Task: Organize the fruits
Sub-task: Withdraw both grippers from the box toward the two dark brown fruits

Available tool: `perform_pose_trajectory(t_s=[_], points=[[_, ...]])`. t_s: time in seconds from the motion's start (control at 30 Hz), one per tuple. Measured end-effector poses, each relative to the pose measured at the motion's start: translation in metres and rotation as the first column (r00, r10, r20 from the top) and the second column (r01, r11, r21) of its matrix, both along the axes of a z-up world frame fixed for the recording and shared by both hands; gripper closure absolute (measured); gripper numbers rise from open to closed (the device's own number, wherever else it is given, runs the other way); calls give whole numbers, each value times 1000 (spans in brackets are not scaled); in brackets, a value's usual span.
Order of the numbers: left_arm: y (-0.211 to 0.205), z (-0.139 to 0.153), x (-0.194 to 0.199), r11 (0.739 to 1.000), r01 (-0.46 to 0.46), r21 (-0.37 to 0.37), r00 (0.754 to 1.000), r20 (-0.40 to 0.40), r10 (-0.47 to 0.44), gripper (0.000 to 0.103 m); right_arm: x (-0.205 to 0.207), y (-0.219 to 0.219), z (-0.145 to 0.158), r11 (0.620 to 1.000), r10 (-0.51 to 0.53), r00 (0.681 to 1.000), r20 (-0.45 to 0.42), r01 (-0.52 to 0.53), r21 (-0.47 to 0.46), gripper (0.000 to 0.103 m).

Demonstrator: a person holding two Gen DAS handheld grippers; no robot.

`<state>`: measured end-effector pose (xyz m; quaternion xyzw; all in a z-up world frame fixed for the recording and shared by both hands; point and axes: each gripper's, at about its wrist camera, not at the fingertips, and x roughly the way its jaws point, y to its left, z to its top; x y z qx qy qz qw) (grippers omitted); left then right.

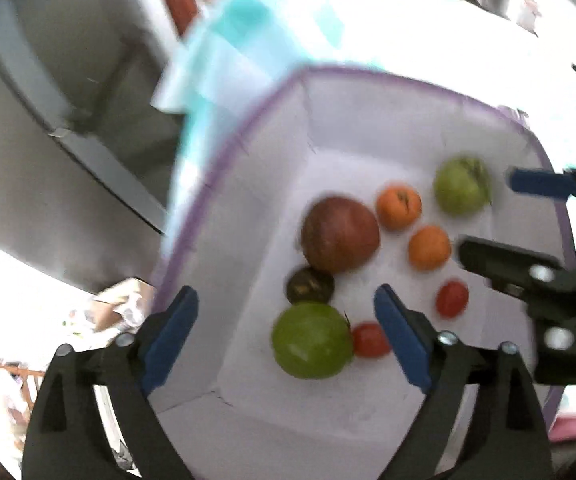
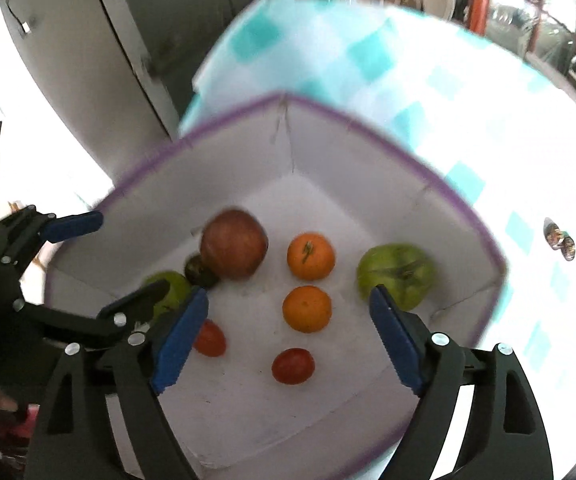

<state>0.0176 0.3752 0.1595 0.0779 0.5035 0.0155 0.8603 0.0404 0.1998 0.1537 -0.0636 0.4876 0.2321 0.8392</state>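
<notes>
A white box with a purple rim [image 1: 224,152] [image 2: 459,204] holds the fruit: a large red apple [image 1: 339,234] [image 2: 234,244], two oranges [image 1: 398,207] [image 2: 310,256], two small red tomatoes [image 1: 452,299] [image 2: 292,365], two green fruits [image 1: 311,340] [image 2: 395,274] and a small dark fruit [image 1: 309,286] [image 2: 200,270]. My left gripper [image 1: 286,344] is open and empty above the box's near left side. My right gripper [image 2: 288,340] is open and empty above the box, over the oranges and tomatoes. Each gripper shows in the other's view [image 1: 499,220] [image 2: 116,252].
The box stands on a table with a white and teal checked cloth [image 2: 407,80] [image 1: 244,20]. A small patterned object [image 2: 559,238] lies on the cloth to the right. Grey cabinet doors [image 2: 100,40] stand behind at the left.
</notes>
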Motion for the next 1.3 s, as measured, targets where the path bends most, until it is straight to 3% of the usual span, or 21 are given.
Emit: perform_pose_trajectory(t_s=[0.13,0.27,0.4,0.6,0.83,1.1,1.3], points=[[-27,44,-26,996,-89,-7,985,145,90,6,-23,-57,28,995,-54,995,88,46,86,16],[-73,72,-55,996,-87,-15,958,272,88,2,-48,-122,43,977,-166,980,110,148,153,16],[-136,79,-84,998,-48,-44,953,299,59,2,-70,-195,29,956,-260,963,70,246,162,16],[-218,50,-106,998,45,-37,965,260,-34,2,-109,-275,5,936,-331,943,41,322,144,16],[-299,25,-101,985,175,0,965,197,-172,2,-133,-353,-16,887,-441,898,-4,436,150,16],[-348,-3,-66,962,271,26,959,80,-272,2,-129,-404,-48,824,-537,839,-84,543,160,16],[-367,-33,-10,956,292,-3,956,-11,-293,2,-92,-414,-68,819,-555,824,-117,565,101,16]])
